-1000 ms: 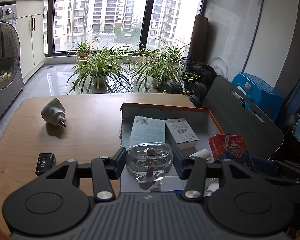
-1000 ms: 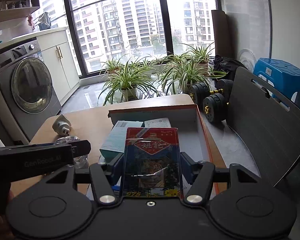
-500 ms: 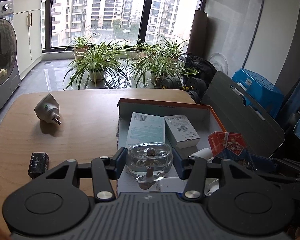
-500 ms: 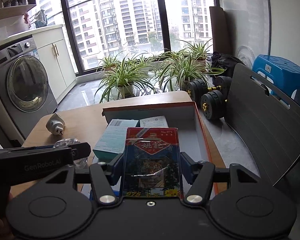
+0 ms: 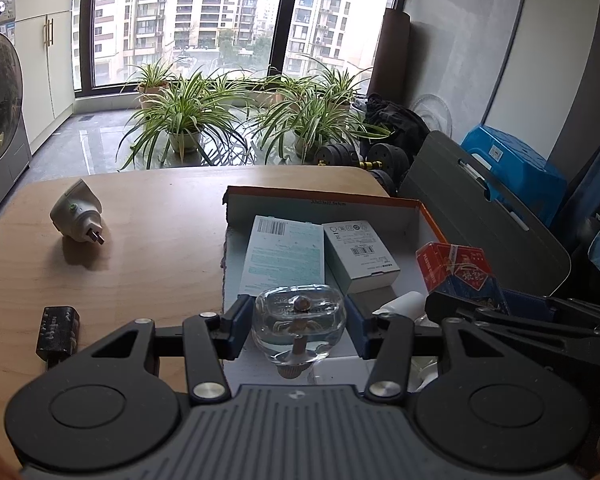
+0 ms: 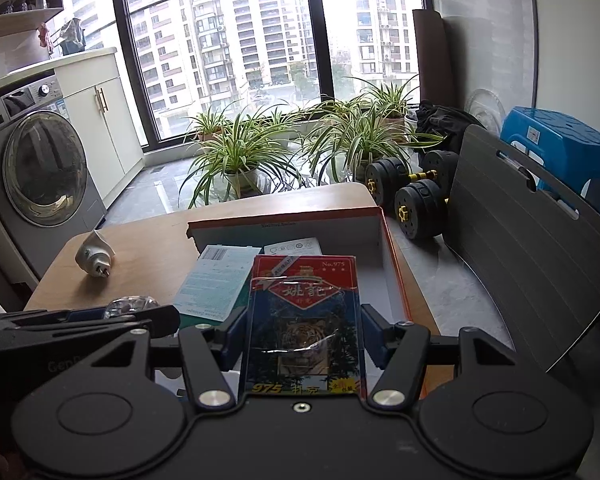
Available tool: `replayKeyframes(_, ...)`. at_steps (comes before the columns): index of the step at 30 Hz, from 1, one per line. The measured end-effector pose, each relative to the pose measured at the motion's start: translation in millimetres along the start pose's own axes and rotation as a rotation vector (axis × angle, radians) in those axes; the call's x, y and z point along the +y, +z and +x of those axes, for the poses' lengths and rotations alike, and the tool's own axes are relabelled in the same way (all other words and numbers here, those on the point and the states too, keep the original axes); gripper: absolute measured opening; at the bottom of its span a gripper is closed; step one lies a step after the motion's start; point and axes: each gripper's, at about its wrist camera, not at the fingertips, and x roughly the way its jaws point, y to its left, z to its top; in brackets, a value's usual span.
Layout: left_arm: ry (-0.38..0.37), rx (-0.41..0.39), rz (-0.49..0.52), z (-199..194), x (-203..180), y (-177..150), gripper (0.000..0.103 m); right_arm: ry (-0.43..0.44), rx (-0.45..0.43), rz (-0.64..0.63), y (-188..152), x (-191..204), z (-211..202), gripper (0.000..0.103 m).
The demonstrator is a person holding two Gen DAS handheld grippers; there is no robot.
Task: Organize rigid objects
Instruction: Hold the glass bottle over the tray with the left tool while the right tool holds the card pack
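Observation:
My left gripper is shut on a clear glass bottle held just above the near end of an open white cardboard box with orange edges. My right gripper is shut on a red and blue pack of playing cards, held over the same box. The card pack also shows at the right of the left wrist view. Inside the box lie a pale green carton and a small white carton. A white plug adapter and a small black block lie on the wooden table.
A grey folding chair back stands right of the table. Dumbbells, potted plants and a blue stool are on the floor beyond. A washing machine stands at the left.
Both grippers have drifted slightly forward and down toward the box, each keeping its grip. The objects on the table and in the box lie as before.

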Motion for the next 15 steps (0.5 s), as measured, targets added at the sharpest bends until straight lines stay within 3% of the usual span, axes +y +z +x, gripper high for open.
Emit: replayKeyframes(15,-0.023,0.038,0.014,15,-4,-1,0.051,-0.010,0.002,0.009,4,-7,8,0.071)
